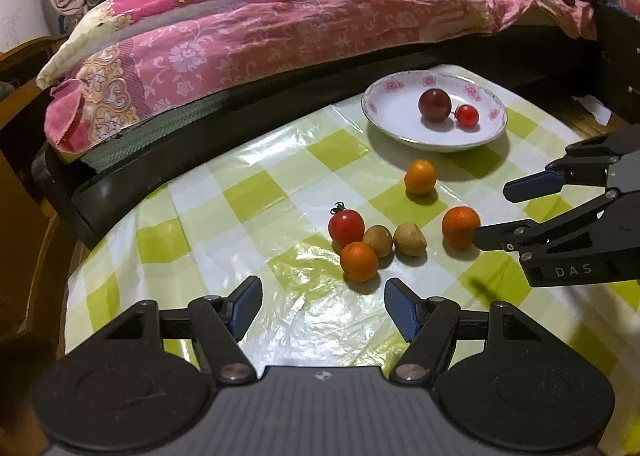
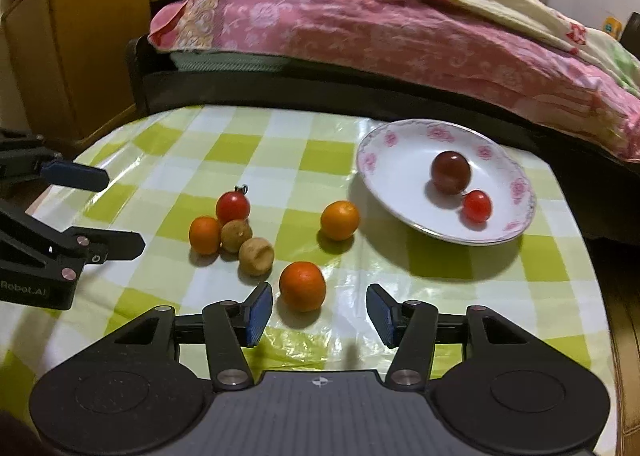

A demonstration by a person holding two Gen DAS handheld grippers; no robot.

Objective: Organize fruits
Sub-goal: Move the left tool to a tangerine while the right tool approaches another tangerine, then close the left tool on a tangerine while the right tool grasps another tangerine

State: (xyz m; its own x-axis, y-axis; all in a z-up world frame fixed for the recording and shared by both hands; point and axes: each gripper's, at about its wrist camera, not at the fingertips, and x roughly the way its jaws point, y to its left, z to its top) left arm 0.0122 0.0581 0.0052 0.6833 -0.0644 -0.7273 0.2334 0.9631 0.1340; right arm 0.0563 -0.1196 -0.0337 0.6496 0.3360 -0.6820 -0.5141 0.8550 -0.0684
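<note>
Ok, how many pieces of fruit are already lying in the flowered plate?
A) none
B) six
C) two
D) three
C: the flowered plate holds only a dark red fruit and a small red tomato; the other six pieces lie on the checked cloth.

Two low wrist views from opposite sides, sharing the checked table (image 1: 248, 191).

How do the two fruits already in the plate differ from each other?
The dark plum-coloured fruit is clearly larger than the small red cherry tomato. It is dull maroon; the tomato is bright glossy red. The fruit sits nearer the plate's centre, the tomato closer to the camera-side rim. Both are round and rest side by side, about touching.
</note>
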